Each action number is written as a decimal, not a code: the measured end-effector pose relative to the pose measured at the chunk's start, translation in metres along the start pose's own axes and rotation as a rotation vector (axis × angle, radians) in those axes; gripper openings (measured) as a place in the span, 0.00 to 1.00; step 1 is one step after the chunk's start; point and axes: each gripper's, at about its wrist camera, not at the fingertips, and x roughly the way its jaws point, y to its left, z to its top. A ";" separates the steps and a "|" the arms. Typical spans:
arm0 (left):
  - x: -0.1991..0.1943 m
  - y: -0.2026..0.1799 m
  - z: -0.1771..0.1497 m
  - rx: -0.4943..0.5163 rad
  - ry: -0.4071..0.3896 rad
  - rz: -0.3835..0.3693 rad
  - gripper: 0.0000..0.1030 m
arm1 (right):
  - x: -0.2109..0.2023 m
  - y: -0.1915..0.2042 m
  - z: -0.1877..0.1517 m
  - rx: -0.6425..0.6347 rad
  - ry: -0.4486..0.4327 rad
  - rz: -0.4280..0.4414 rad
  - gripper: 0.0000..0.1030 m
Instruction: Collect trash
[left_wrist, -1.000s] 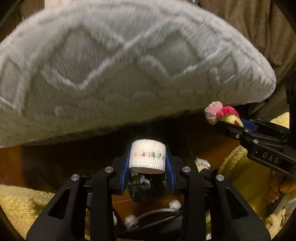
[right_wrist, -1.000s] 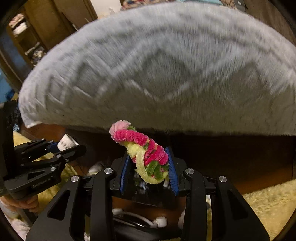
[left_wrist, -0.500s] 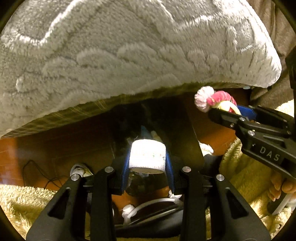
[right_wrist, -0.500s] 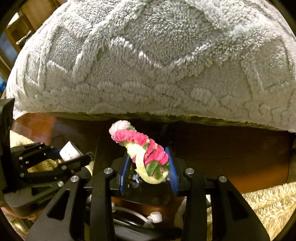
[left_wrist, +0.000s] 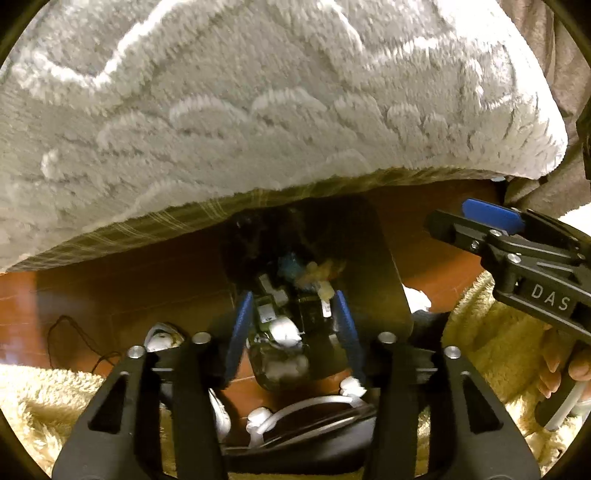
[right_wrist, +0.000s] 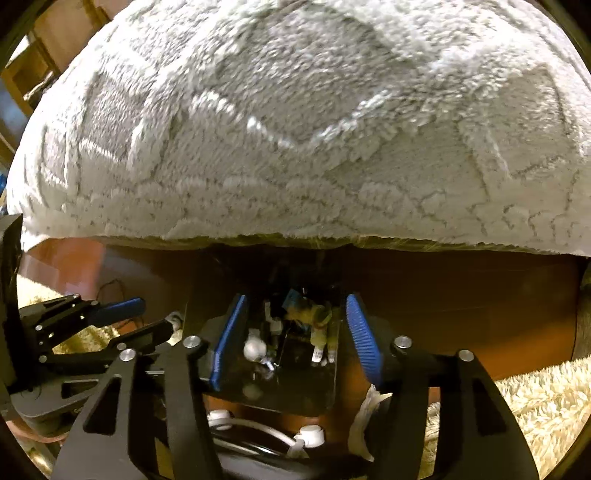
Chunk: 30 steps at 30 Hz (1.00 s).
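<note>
Both grippers hang over a black trash bin (left_wrist: 373, 258) (right_wrist: 295, 391) on the floor. My left gripper (left_wrist: 293, 310) is opening its jaws and nothing sits between the blue pads. Below it, among the trash in the bin, lies the white tape roll (left_wrist: 283, 329) (right_wrist: 255, 347). My right gripper (right_wrist: 295, 321) is opening too, with nothing between its pads. The pink, yellow and green pipe-cleaner twist (right_wrist: 314, 317) lies in the bin, blurred. Each view shows the other gripper at its edge: the right gripper (left_wrist: 476, 225), the left gripper (right_wrist: 144, 319).
A grey fluffy cushion (left_wrist: 258, 110) (right_wrist: 295, 129) overhangs the bin and fills the upper half of both views. Cream shaggy rug (left_wrist: 491, 332) (right_wrist: 517, 398) and brown wood floor (left_wrist: 110, 295) surround the bin. A white cable (left_wrist: 295, 410) and crumpled tissue (right_wrist: 364, 417) lie by it.
The left jaws spread and the white tape roll dropped into the bin. The right jaws spread and the pipe-cleaner twist fell in too. Both grippers sank closer to the bin.
</note>
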 end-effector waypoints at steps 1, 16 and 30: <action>-0.004 0.001 0.001 -0.002 -0.018 0.010 0.55 | -0.003 -0.001 -0.001 0.002 -0.013 -0.014 0.71; -0.102 -0.008 0.015 0.010 -0.278 0.105 0.92 | -0.092 -0.018 0.011 0.078 -0.235 -0.051 0.97; -0.263 -0.031 0.020 0.024 -0.687 0.262 0.92 | -0.255 -0.004 0.016 0.040 -0.632 -0.145 0.97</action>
